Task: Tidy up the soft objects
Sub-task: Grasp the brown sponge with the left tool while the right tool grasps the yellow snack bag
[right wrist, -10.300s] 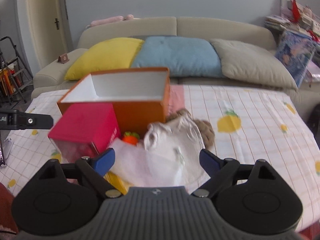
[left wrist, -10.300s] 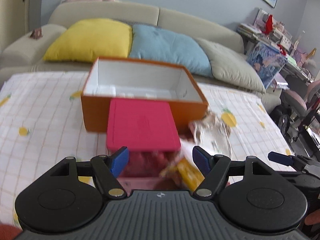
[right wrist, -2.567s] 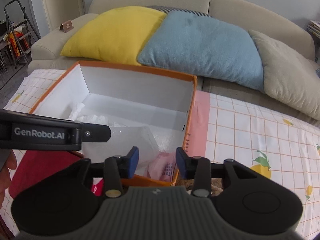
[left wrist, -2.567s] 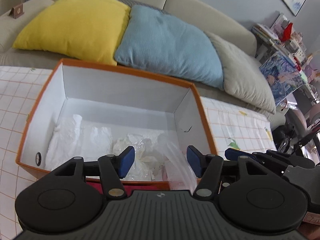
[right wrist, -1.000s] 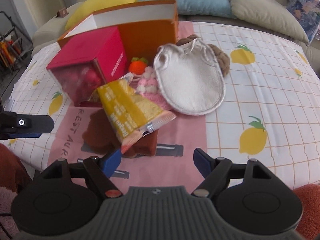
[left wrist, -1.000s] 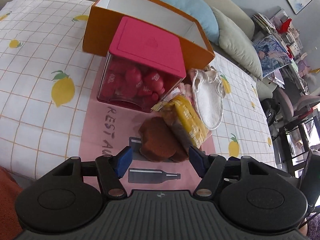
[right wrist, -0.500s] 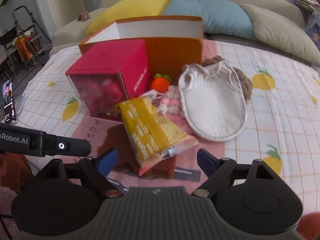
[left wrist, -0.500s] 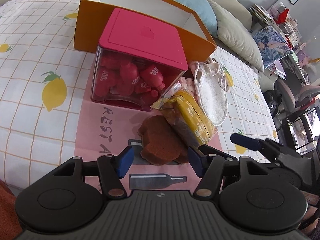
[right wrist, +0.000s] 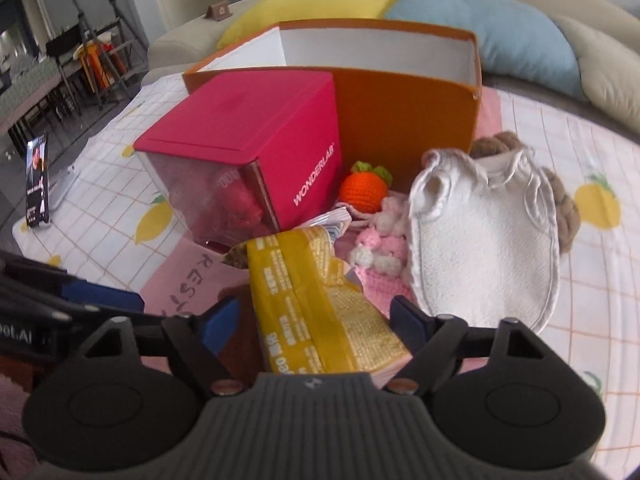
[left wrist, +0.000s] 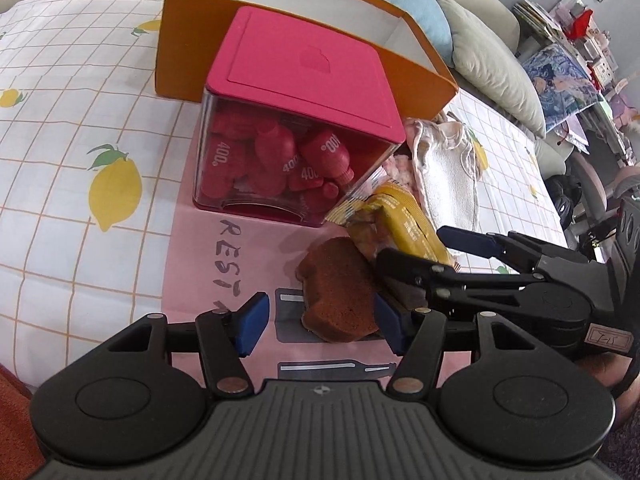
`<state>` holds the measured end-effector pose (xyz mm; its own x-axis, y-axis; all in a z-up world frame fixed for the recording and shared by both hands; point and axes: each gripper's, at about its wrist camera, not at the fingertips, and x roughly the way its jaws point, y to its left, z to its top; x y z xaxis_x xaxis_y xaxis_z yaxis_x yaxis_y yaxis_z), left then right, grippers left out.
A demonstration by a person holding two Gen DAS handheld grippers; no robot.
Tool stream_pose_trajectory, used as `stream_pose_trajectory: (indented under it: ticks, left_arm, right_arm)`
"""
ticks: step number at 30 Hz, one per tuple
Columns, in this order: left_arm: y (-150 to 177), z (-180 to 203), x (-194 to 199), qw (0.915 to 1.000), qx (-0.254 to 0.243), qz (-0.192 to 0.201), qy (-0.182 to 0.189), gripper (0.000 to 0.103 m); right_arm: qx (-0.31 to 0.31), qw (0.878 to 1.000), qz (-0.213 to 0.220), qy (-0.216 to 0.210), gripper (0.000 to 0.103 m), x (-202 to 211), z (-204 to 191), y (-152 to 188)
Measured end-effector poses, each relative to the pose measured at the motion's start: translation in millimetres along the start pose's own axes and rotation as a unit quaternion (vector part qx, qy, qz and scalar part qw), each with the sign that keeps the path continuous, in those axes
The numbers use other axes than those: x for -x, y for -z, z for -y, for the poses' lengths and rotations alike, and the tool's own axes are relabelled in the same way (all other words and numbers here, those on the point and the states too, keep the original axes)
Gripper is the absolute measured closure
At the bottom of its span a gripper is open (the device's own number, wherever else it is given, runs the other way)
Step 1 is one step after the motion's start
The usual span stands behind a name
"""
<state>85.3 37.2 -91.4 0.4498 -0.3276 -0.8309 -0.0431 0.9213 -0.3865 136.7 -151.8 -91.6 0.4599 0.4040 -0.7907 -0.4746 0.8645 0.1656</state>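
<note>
My left gripper (left wrist: 318, 324) is open around the near end of a brown sponge (left wrist: 340, 284) on the pink mat. My right gripper (right wrist: 316, 320) is open, its jaws on either side of a yellow snack packet (right wrist: 316, 308); it also shows in the left wrist view (left wrist: 424, 256), reaching in from the right. A white bib (right wrist: 484, 240) lies over a pink knitted piece (right wrist: 380, 252) and a brown braided item (right wrist: 560, 200). An orange knitted toy (right wrist: 364, 188) sits by the orange box (right wrist: 404, 128).
A pink-lidded clear box (left wrist: 296, 120) of red items stands in front of the orange box (left wrist: 180, 52). The table wears a lemon-print cloth (left wrist: 80, 160). A sofa with yellow, blue and grey cushions (right wrist: 516, 36) is behind. A phone (right wrist: 38, 180) stands at the left.
Both grippers have moved down and forward to the pile. My left jaws now flank the brown sponge and my right jaws flank the yellow packet. Earlier a clear bag went into the orange box.
</note>
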Motion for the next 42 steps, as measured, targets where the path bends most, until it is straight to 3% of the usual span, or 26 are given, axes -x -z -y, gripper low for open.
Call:
stream_pose_trajectory:
  ticks: [1, 7, 13, 20, 24, 27, 36, 38, 40, 42]
  left_arm:
    - [0, 0, -1, 1.0000, -0.001, -0.002, -0.001, 0.033]
    - [0, 6, -6, 0.9999, -0.012, -0.007, -0.007, 0.033]
    - [1, 18, -5, 0.9978, -0.063, -0.001, -0.018, 0.033]
    - [8, 48, -9, 0.9817, -0.186, 0.005, -0.039, 0.025]
    - [20, 66, -28, 0.9615, -0.267, -0.011, -0.067, 0.024]
    - [29, 71, -39, 0.9496, -0.299, -0.018, -0.092, 0.024]
    - [29, 71, -53, 0.9495, -0.302, -0.012, -0.083, 0.025]
    - [31, 70, -55, 0.9491, -0.304, -0.010, -0.082, 0.028]
    - [33, 69, -59, 0.9465, -0.311, -0.013, -0.086, 0.040]
    - [35, 69, -57, 0.9446, -0.316, -0.010, -0.087, 0.041]
  right_arm:
    - [0.004, 1.000, 0.000, 0.001, 0.033, 0, -1, 1]
    - [0.028, 0.999, -0.009, 0.014, 0.043, -6, -5, 6]
    - [0.010, 1.000, 0.004, 0.015, 0.058, 3, 1, 8]
    - [-0.053, 0.998, 0.027, 0.022, 0.059, 42, 19, 19]
    - [-0.090, 0.995, 0.013, 0.032, 0.059, 53, 31, 28]
    - [-0.110, 0.994, 0.003, 0.028, 0.059, 53, 35, 36]
    - [-0.105, 0.994, -0.012, 0.023, 0.059, 40, 34, 43]
    - [-0.106, 0.994, -0.015, 0.021, 0.059, 38, 35, 43]
    - [-0.101, 0.994, -0.016, 0.023, 0.059, 37, 34, 44]
    - [-0.095, 0.995, -0.017, 0.025, 0.059, 36, 32, 44]
